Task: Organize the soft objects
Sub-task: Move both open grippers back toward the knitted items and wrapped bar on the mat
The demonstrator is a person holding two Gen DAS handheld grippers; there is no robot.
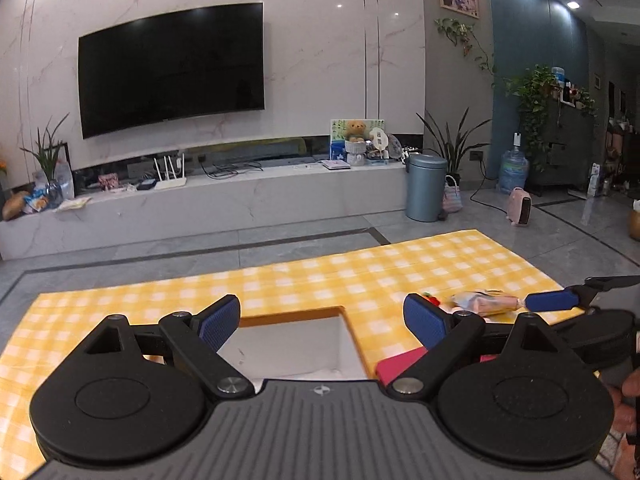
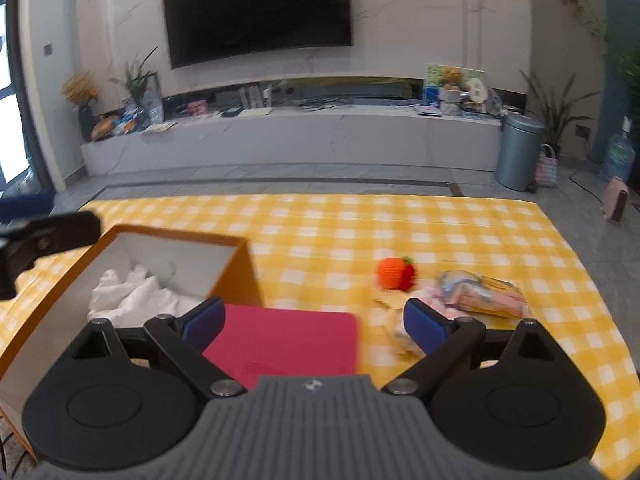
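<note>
An orange box (image 2: 236, 276) with white walls stands at the table's left and holds crumpled white cloth (image 2: 132, 300). A red flat pad (image 2: 288, 340) lies beside it, right under my open right gripper (image 2: 314, 324). Further right lie an orange knitted fruit (image 2: 396, 274), a pastel packet (image 2: 484, 294) and a pale soft item (image 2: 400, 332) by the right finger. My left gripper (image 1: 322, 320) hovers open over the box's inside (image 1: 296, 344), holding nothing. In the left wrist view the packet (image 1: 484, 302) lies beside one blue pad (image 1: 552, 300) of the right gripper.
A yellow checked cloth (image 2: 400, 220) covers the low table, whose far edge meets grey floor tiles. Beyond stand a marble TV bench (image 1: 240, 200), a wall TV (image 1: 172, 68), a blue-grey bin (image 1: 426, 188) and plants. A hand shows at the left wrist view's right edge.
</note>
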